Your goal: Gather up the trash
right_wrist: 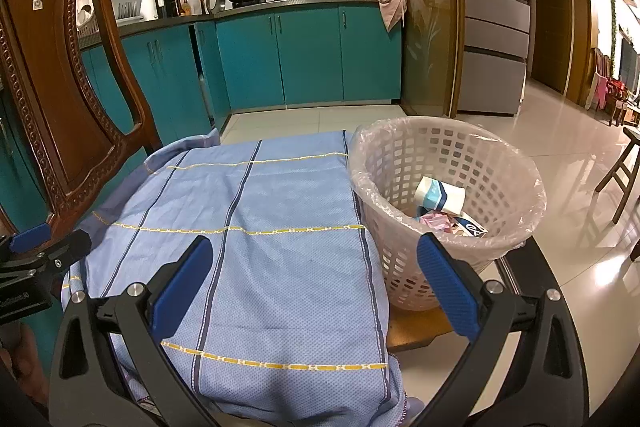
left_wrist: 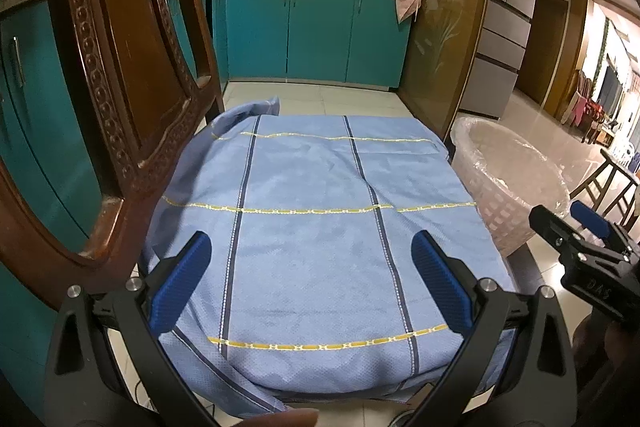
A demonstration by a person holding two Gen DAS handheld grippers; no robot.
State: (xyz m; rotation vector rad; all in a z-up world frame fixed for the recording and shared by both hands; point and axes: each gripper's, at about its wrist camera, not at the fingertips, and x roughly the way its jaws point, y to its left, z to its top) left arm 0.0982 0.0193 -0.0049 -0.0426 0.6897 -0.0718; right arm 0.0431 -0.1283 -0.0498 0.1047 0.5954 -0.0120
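Presently, trash [right_wrist: 442, 205], a paper cup and wrappers, is lying inside the lined basket [right_wrist: 404, 147], which is standing just beside the blue cloth [right_wrist: 256, 227]. Both the left gripper [left_wrist: 310, 279] and the right gripper [right_wrist: 316, 283] are hovering over the cloth, jaws spread, gripping nothing. A carved chair [right_wrist: 52, 87] is standing at left.

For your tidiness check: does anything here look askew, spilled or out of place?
Only the blue cloth: it lies rumpled, its far left corner folded up. The trash sits inside the basket, none spilled. Both grippers are open and empty.
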